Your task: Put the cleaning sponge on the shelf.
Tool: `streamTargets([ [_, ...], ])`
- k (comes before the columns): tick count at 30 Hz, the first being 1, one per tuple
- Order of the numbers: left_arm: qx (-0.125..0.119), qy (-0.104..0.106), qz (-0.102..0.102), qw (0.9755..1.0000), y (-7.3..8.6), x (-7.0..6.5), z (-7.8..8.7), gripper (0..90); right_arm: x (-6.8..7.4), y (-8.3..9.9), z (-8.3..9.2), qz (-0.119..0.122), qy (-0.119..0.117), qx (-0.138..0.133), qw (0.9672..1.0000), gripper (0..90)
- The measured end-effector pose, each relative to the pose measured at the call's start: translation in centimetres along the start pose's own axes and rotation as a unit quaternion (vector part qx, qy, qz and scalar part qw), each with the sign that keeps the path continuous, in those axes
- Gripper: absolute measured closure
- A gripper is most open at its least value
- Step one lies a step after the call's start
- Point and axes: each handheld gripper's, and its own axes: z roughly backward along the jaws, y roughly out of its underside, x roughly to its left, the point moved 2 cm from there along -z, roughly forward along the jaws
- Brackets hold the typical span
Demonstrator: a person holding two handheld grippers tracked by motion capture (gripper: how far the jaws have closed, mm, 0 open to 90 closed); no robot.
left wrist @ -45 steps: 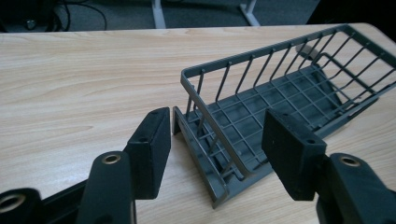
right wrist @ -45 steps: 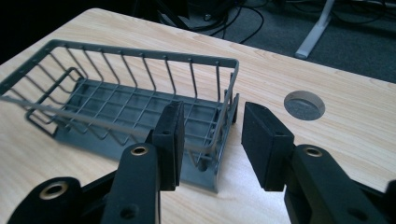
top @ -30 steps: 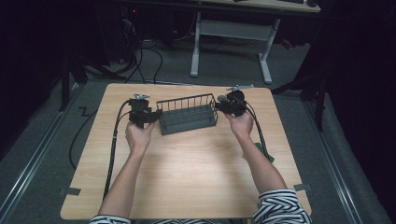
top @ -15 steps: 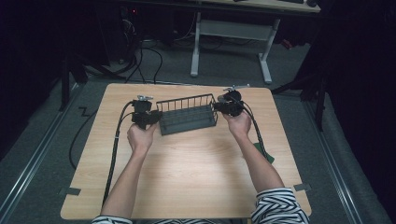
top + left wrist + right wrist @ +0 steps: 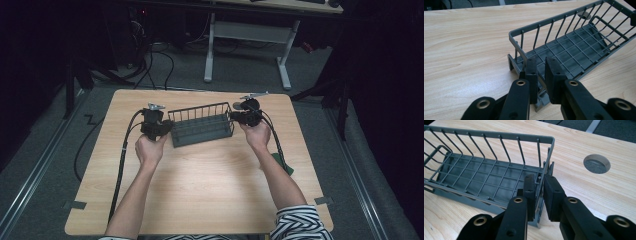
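Note:
A grey wire basket (image 5: pixel 202 125) lies across the far middle of the wooden table (image 5: pixel 200 190), with nothing in it. My left gripper (image 5: pixel 164 128) is shut on its left end wall, and my right gripper (image 5: pixel 234 118) is shut on its right end wall. In the left gripper view the two black jaws (image 5: pixel 541 72) pinch the end wires of the basket (image 5: pixel 574 47). The right gripper view has the jaws (image 5: pixel 539 192) closed on the opposite end of the basket (image 5: pixel 486 177). The basket looks slightly tilted; whether it rests on the table I cannot tell.
A round cable hole (image 5: pixel 597 163) is cut in the tabletop just beyond the basket's right end. A small dark green object (image 5: pixel 281 163) lies by the right forearm. Black cables (image 5: pixel 122 165) trail off both grippers. A white-legged desk (image 5: pixel 250 35) stands behind the table.
Both hands and the basket have shifted a little toward the person. Both grips have stayed the same.

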Motion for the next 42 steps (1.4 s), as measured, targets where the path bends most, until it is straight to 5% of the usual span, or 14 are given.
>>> streamTargets([
  [42, -0.002, 0.047, -0.015, 0.9988, 5.3, -4.7, 4.9, 78.3, 1.9, 6.1, 6.6, 0.024, -0.010, 0.020, 0.9995, 78.8],
])
